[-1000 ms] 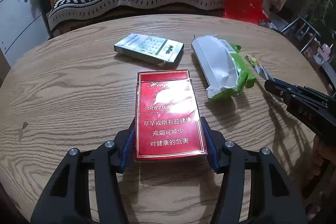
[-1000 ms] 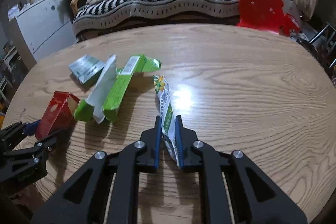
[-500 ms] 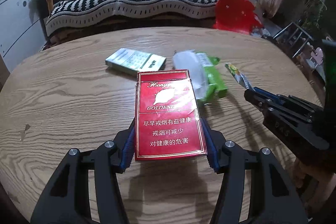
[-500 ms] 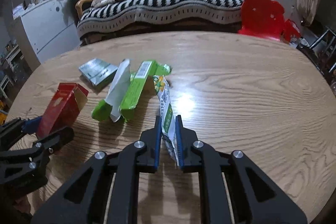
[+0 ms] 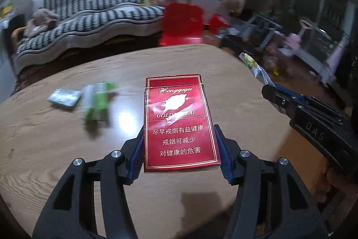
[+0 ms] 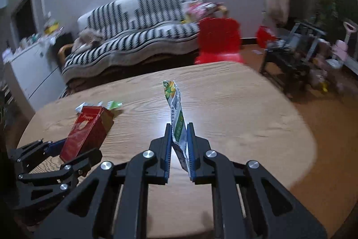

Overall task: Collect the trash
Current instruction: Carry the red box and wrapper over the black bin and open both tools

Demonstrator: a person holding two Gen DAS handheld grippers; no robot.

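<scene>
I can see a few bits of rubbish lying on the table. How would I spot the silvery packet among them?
Start at the round wooden table and look to its far left part, where two pieces of rubbish lie side by side. The flat silvery-grey packet is the left one, beside the green and white wrapper. It alone is pale, metallic-looking and lies flat.

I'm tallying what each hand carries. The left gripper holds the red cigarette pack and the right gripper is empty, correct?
Not quite. The left gripper does hold the red cigarette pack, but the right gripper is not empty: the right wrist view shows it shut on a green and white wrapper.
</scene>
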